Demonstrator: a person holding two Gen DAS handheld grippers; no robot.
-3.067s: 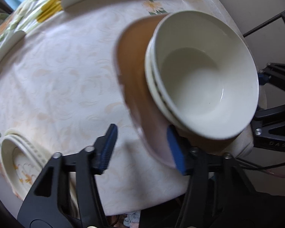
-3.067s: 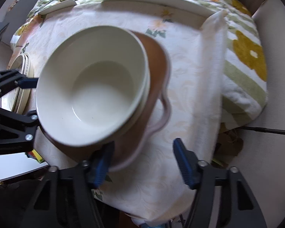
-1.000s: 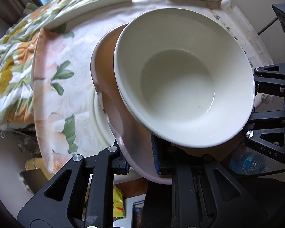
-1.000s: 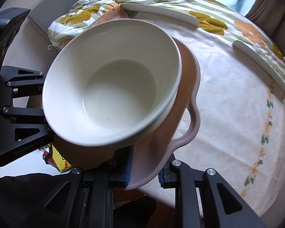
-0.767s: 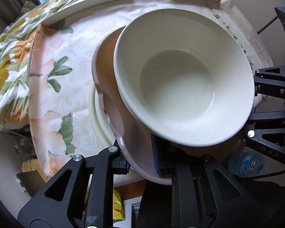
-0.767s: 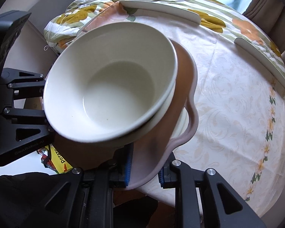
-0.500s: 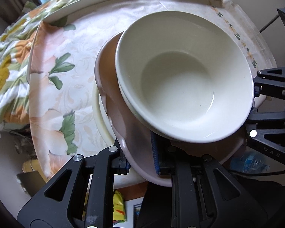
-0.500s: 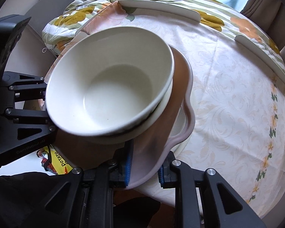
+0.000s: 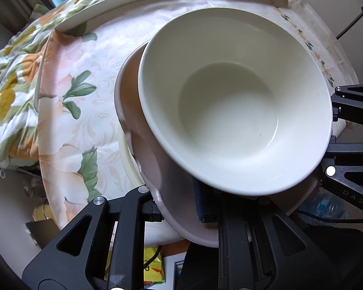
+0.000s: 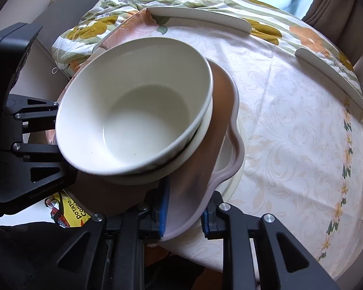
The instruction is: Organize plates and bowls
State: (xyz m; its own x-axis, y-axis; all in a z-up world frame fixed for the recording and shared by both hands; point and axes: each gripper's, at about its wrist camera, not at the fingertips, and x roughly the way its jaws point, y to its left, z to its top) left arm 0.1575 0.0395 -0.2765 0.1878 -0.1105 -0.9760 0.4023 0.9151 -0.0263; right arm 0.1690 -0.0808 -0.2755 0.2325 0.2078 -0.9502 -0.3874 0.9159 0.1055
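A pinkish-brown handled dish (image 9: pixel 155 169) carries two stacked cream bowls (image 9: pixel 232 104). My left gripper (image 9: pixel 176 207) is shut on the dish's near rim. My right gripper (image 10: pixel 184 215) is shut on the opposite rim of the dish (image 10: pixel 220 149), with the bowls (image 10: pixel 138 120) tilted towards it. The dish hangs just above a stack of cream plates (image 9: pixel 128 159) on the round table, whose rim shows under it in the right wrist view (image 10: pixel 234 183).
The round table has a floral cloth (image 10: pixel 290 120) and raised white edge rails (image 10: pixel 200 17). A flowered quilt (image 9: pixel 9 91) lies beyond the table. A yellow packet (image 10: pixel 72 210) lies on the floor below.
Both grippers closed on the dish's rims, lifted it with the bowls and carried it across the table over the stack of plates. In the last second it has sunk lower.
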